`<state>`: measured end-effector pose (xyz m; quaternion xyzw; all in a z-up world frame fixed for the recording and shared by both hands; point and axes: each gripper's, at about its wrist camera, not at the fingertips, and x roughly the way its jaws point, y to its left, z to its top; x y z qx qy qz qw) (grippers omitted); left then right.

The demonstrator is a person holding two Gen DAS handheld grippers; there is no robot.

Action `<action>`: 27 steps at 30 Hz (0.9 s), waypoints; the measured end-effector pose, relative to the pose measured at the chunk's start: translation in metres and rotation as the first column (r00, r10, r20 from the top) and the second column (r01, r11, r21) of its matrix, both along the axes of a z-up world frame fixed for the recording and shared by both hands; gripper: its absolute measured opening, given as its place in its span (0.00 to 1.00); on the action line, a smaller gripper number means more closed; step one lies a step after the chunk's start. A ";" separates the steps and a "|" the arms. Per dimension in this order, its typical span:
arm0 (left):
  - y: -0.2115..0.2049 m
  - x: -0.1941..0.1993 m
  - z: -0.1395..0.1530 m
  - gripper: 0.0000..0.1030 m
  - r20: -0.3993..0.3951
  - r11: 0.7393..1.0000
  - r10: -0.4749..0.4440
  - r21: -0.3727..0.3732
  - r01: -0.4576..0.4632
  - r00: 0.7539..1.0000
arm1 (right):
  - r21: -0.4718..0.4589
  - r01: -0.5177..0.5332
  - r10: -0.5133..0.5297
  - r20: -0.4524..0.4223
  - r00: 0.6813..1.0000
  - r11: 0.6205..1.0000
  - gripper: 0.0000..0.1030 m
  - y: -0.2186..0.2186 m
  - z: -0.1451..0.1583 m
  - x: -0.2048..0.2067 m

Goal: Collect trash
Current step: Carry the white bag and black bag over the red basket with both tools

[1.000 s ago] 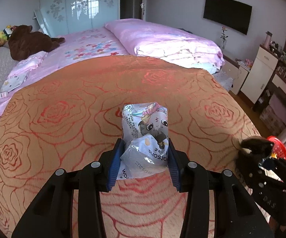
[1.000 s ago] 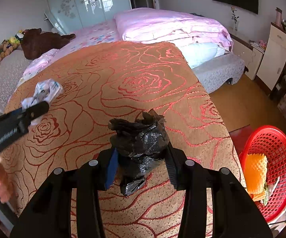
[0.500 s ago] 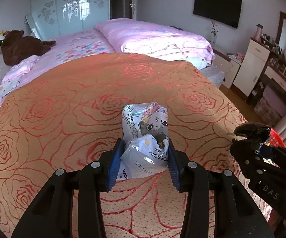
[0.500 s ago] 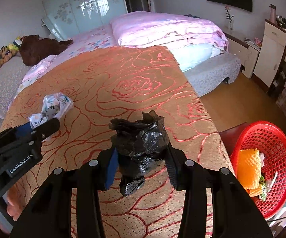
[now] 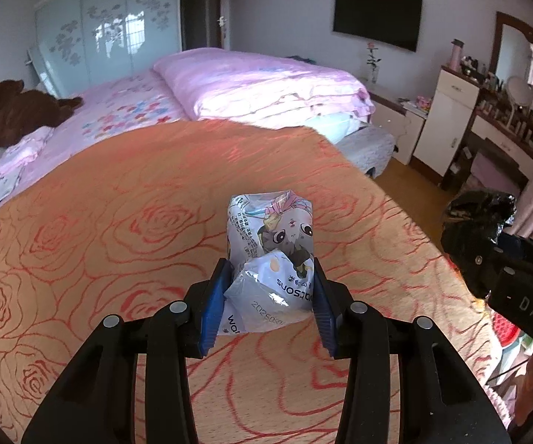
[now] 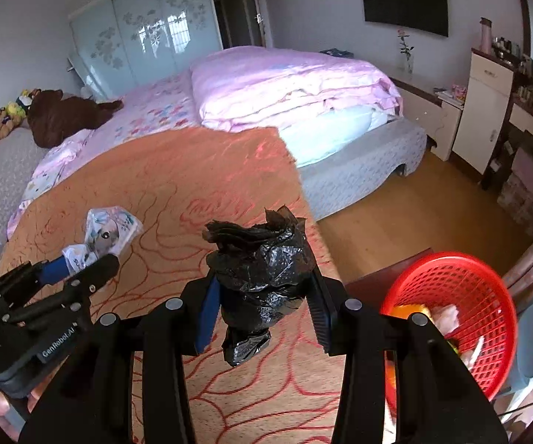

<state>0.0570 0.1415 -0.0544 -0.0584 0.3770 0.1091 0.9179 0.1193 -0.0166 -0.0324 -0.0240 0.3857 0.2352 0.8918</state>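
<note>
Two tongs loaded above bed: left tongs clamp snack wrapper; right tongs clamp black bag.

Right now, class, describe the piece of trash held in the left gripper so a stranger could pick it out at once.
Find the orange bedspread with red roses; above it the left gripper pinches a crumpled snack wrapper. It is white and shiny with a cartoon animal face, unlike the plain black plastic bag in the right gripper.

Glossy crinkled foil wrapper, shiny black plastic bag, red plastic-mesh basket.
</note>
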 end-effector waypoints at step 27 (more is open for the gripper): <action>-0.117 0.048 0.026 0.40 0.029 0.965 -0.261 0.024 0.261 0.965 | -0.108 0.265 -0.261 0.050 0.964 0.958 0.40 -0.159 0.007 0.012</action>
